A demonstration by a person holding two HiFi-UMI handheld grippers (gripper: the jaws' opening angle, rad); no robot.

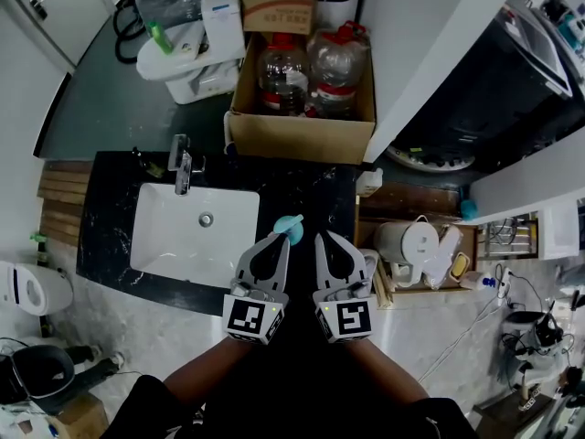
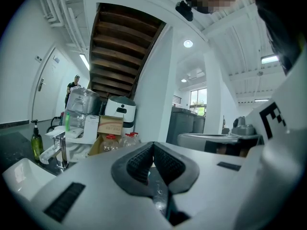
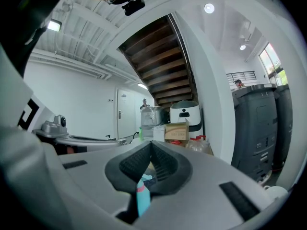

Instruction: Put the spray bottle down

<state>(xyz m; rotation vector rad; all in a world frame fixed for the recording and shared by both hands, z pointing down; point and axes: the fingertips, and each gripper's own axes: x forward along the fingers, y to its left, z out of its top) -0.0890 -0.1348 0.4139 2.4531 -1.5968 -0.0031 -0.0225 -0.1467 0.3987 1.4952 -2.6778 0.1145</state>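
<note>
A light blue spray bottle (image 1: pixel 291 228) stands on the black counter (image 1: pixel 315 190), just right of the white sink (image 1: pixel 164 245). My left gripper (image 1: pixel 281 239) is shut with nothing in it, its tips right beside the bottle's head on the left. My right gripper (image 1: pixel 320 238) is also shut, a little to the right of the bottle. In the right gripper view the jaws (image 3: pixel 151 143) meet at the tips, and the spray bottle (image 3: pixel 142 195), blue with a pink band, shows below them through the gap. In the left gripper view the jaws (image 2: pixel 153 145) are pressed together and empty.
A chrome faucet (image 1: pixel 181 165) stands at the back of the sink. Behind the counter a cardboard box (image 1: pixel 297 135) holds large plastic bottles. A white kettle (image 1: pixel 407 242) and small items sit on a low shelf to the right. A green bottle (image 2: pixel 36 143) stands by the sink.
</note>
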